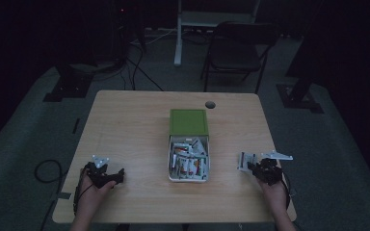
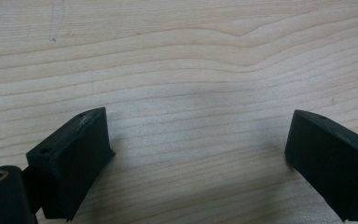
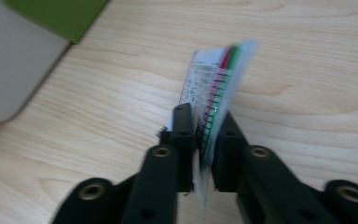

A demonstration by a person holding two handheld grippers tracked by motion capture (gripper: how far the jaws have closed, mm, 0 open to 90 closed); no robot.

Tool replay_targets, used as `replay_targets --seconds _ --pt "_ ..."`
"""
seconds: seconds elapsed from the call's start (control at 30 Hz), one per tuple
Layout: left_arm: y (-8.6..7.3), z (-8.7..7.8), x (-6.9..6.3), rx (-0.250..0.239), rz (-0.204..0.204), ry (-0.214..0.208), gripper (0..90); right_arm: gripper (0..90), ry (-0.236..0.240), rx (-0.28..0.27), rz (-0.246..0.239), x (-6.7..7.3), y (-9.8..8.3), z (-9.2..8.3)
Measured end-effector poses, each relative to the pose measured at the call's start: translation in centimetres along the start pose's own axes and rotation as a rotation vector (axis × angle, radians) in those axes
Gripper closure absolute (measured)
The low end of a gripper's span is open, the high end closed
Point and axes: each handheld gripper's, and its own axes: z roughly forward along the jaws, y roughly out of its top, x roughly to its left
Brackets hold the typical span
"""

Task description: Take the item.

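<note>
The right gripper (image 3: 204,140) pinches a packet (image 3: 214,84) edge-on between nearly closed jaws, near the tabletop's (image 1: 130,139) right edge at about four o'clock of the box (image 1: 188,144) — bare wood lies between them. The left gripper (image 1: 107,175), at eight o'clock, rests with jaws spread wide over empty wood.

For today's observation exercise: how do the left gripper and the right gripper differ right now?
The left gripper has its jaws spread wide with nothing between them; the right gripper has its jaws nearly together with a packet between them. The left sits over bare table; the right is near the white box. Both have black jaws.
</note>
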Motion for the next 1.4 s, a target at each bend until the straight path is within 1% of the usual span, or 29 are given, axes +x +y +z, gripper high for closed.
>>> replay_targets --seconds 0.03,0.07,0.17,0.2,0.23,0.33,0.37,0.4,0.47,0.63,0.67,0.7,0.77,0.83,0.97,1.07,1.1,1.17,1.2,1.27,1.3,1.33,1.4 --pt "0.0 0.0 0.0 0.0 0.0 0.0 6.9 77.7 -0.013 0.007 0.015 -0.5 -0.1 0.2" --pt "0.0 0.0 0.0 0.0 0.0 0.0 6.9 75.3 -0.013 0.007 0.015 -0.5 -0.1 0.2" --pt "0.0 0.0 0.0 0.0 0.0 0.0 6.9 74.8 -0.036 0.022 0.038 -1.1 -0.3 0.4" --pt "0.0 0.0 0.0 0.0 0.0 0.0 6.9 73.0 -0.041 0.03 0.043 -1.3 -0.4 0.5" --pt "0.0 0.0 0.0 0.0 0.0 0.0 6.9 73.0 -0.052 0.037 0.044 -1.5 -0.4 0.6" --pt "0.0 0.0 0.0 0.0 0.0 0.0 6.9 72.8 -0.064 0.044 0.051 -1.9 -0.6 0.7" --pt "0.0 0.0 0.0 0.0 0.0 0.0 6.9 70.2 -0.065 0.052 0.062 -2.2 -0.7 0.8" --pt "0.0 0.0 0.0 0.0 0.0 0.0 6.9 70.2 -0.065 0.052 0.062 -2.2 -0.7 0.8" --pt "0.0 0.0 0.0 0.0 0.0 0.0 6.9 65.5 -0.065 0.053 0.074 -2.4 -0.8 0.9" --pt "0.0 0.0 0.0 0.0 0.0 0.0 6.9 59.8 -0.078 0.066 0.085 -2.8 -1.0 1.0" --pt "0.0 0.0 0.0 0.0 0.0 0.0 6.9 58.6 -0.086 0.068 0.085 -2.8 -1.0 1.0" --pt "0.0 0.0 0.0 0.0 0.0 0.0 6.9 55.4 -0.101 0.071 0.08 -3.0 -1.1 1.0" --pt "0.0 0.0 0.0 0.0 0.0 0.0 6.9 55.0 -0.107 0.071 0.087 -3.0 -1.1 0.9" --pt "0.0 0.0 0.0 0.0 0.0 0.0 6.9 53.0 -0.096 0.072 0.105 -3.3 -1.2 0.9" --pt "0.0 0.0 0.0 0.0 0.0 0.0 6.9 51.0 -0.08 0.076 0.115 -3.4 -1.4 0.6" --pt "0.0 0.0 0.0 0.0 0.0 0.0 6.9 48.4 -0.066 0.076 0.11 -3.2 -1.7 0.4" --pt "0.0 0.0 0.0 0.0 0.0 0.0 6.9 46.8 -0.059 0.079 0.108 -3.1 -1.8 0.4" --pt "0.0 0.0 0.0 0.0 0.0 0.0 6.9 40.9 -0.045 0.083 0.093 -2.8 -2.0 0.4" --pt "0.0 0.0 0.0 0.0 0.0 0.0 6.9 40.9 -0.045 0.083 0.093 -2.8 -2.0 0.4" --pt "0.0 0.0 0.0 0.0 0.0 0.0 6.9 37.9 -0.024 0.085 0.092 -2.6 -2.2 0.4" --pt "0.0 0.0 0.0 0.0 0.0 0.0 6.9 35.2 -0.006 0.083 0.091 -2.5 -2.2 0.4" --pt "0.0 0.0 0.0 0.0 0.0 0.0 6.9 30.3 0.027 0.079 0.084 -2.1 -2.4 0.5" --pt "0.0 0.0 0.0 0.0 0.0 0.0 6.9 25.8 0.091 0.061 0.072 -1.7 -2.5 0.7"
